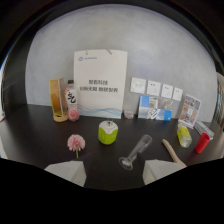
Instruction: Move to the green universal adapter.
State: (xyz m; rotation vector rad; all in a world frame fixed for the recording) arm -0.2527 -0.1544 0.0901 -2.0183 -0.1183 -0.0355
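Green universal adapter (107, 132) sits just ahead of our gripper (111, 172), fingers spread wide with nothing in them.

- The green universal adapter (107, 132) is a small blocky cube, lime green with a white top face
- It stands upright on the dark table, resting on its own base, nothing touching it
- It sits beyond the gripper (111, 172), ahead of the gap between the two parted fingers and slightly toward the left one, well apart from both
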